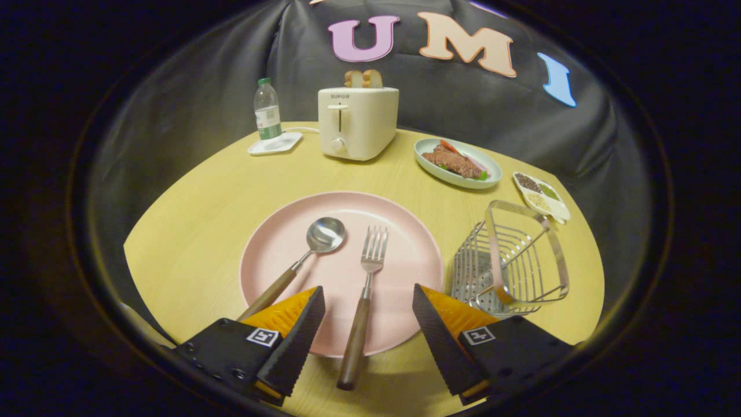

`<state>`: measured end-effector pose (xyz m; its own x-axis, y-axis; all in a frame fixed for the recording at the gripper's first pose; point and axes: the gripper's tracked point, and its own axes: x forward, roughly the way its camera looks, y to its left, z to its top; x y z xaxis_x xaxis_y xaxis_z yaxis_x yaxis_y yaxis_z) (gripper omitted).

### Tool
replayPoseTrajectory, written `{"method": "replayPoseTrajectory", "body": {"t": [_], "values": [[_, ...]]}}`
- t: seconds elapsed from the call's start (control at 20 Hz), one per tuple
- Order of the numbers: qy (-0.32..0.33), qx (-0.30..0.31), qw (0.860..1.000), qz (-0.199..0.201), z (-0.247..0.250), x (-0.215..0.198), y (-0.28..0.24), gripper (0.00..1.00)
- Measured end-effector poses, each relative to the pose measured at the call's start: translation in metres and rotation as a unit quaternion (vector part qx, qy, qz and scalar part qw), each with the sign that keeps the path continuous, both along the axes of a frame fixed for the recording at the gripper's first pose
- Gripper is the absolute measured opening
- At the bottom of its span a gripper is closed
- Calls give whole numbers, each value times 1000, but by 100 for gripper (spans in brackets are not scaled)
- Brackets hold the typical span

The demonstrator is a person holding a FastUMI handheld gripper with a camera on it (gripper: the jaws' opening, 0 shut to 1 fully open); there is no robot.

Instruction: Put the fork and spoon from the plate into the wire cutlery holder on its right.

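Wooden-handled fork [363, 292] between spread tool [368, 301] fingers

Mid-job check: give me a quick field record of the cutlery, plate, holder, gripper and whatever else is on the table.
gripper: open, fingers apart, holding nothing
fork: on the pink plate, wooden handle between the fingers and overhanging the plate's near rim
spoon: on the plate left of the fork, handle running toward the left finger
wire cutlery holder: right of the plate, no cutlery seen inside
task state: neither piece moved yet
beyond plate: toaster with bread, water bottle, dish of food, small condiment tray
surface: wooden table
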<state>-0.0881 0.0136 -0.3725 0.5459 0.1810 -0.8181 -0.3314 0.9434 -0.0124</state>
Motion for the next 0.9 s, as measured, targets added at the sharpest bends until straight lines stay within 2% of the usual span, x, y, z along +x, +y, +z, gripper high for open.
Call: {"method": "replayPoseTrajectory", "body": {"t": [0.05,0.55,0.65,0.7,0.9], "values": [[5,-5,1000,3,-3,-1,1,96],[39,-26,999,-10,-12,-6,-1,13],[43,-28,999,-12,-8,-7,-2,13],[42,-24,999,-11,-10,-6,1,8],[60,-15,998,-11,-1,-6,2,8]]}}
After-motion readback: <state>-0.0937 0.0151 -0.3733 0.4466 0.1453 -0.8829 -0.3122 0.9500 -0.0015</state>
